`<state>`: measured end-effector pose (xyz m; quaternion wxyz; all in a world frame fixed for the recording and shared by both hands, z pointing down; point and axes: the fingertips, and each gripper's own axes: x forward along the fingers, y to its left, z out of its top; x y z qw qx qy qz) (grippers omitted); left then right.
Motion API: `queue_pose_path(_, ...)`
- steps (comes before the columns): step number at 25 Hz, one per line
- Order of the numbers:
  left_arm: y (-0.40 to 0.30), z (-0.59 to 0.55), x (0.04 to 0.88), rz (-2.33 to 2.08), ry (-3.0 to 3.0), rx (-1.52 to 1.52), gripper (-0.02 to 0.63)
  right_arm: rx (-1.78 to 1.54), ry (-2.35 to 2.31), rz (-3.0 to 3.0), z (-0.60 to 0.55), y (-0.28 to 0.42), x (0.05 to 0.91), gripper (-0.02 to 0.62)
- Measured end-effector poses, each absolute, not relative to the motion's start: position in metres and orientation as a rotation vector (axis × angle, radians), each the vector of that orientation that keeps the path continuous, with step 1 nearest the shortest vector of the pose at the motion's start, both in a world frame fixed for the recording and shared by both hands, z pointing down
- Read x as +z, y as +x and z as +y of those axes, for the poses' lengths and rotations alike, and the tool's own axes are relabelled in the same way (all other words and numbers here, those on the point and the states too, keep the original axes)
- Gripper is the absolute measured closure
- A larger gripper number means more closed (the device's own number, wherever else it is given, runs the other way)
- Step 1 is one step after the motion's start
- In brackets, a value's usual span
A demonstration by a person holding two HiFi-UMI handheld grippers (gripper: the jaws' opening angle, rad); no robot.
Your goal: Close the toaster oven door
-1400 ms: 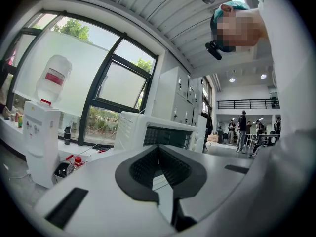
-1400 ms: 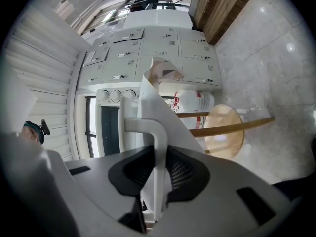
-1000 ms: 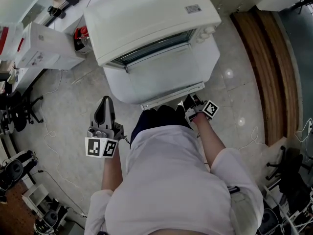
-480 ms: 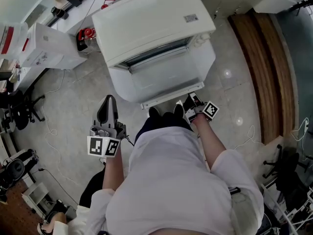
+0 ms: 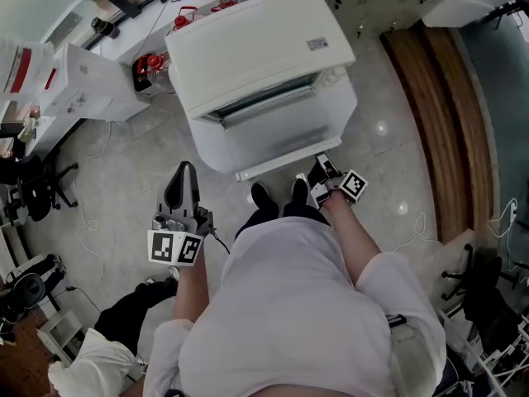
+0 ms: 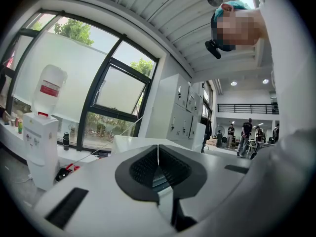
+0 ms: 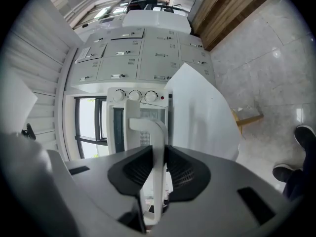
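Note:
In the head view a white toaster oven (image 5: 256, 48) stands on a white stand (image 5: 351, 98). Its door (image 5: 277, 135) hangs open toward me, with the handle bar (image 5: 277, 170) along its near edge. My right gripper (image 5: 321, 168) is shut on the right end of that handle. In the right gripper view the white handle (image 7: 157, 147) runs between the black pads of my right gripper (image 7: 159, 169), with the oven's knobs (image 7: 133, 96) behind. My left gripper (image 5: 183, 168) hangs left of the oven, apart from it. Its jaws are shut on nothing, as the left gripper (image 6: 158, 164) shows in its own view.
A water dispenser (image 5: 78, 81) stands left of the oven on the tiled floor. A wooden strip (image 5: 438, 98) runs along the right. My shoes (image 5: 281, 193) stand just before the door. Another person (image 5: 99, 346) is at the lower left. White lockers (image 7: 138, 58) line the wall behind the oven.
The oven has slid up and away in the head view, and my shoes have come into sight. Another person has appeared at the lower left. The right gripper stays on the handle.

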<state>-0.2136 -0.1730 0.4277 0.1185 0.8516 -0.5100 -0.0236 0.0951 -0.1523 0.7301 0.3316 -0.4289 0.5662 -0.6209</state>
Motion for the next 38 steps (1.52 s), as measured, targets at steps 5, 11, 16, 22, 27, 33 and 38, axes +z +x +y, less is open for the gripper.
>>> queue_pose_path(5, -0.211, -0.174, 0.418, -1.494, 2.490, -0.089, 0.584, -1.603, -1.115, 1.489, -0.158, 0.095, 0.715, 0.500)
queue_pose_path(11, -0.210, -0.173, 0.409, -1.507, 2.493, -0.104, 0.584, -1.572, -1.068, 1.492, -0.169, 0.093, 0.691, 0.494)
queue_pose_path(16, -0.213, -0.173, 0.403, -1.530, 2.496, -0.113, 0.584, -1.552, -1.064, 1.453, -0.173, 0.092, 0.684, 0.492)
queue_pose_path(22, -0.215, -0.173, 0.394, -1.546, 2.503, -0.129, 0.584, -1.535, -1.048, 1.458, -0.180, 0.090, 0.673, 0.488)
queue_pose_path(27, -0.212, -0.174, 0.389, -1.544, 2.513, -0.133, 0.584, -1.496, -1.016, 1.482, -0.191, 0.088, 0.658, 0.482)
queue_pose_path(33, -0.214, -0.177, 0.387, -1.559, 2.516, -0.145, 0.584, -1.435, -0.975, 1.537, -0.211, 0.085, 0.636, 0.477)
queue_pose_path(38, -0.219, -0.179, 0.386, -1.582, 2.503, -0.152, 0.584, -1.377, -0.951, 1.572, -0.231, 0.082, 0.616, 0.482)
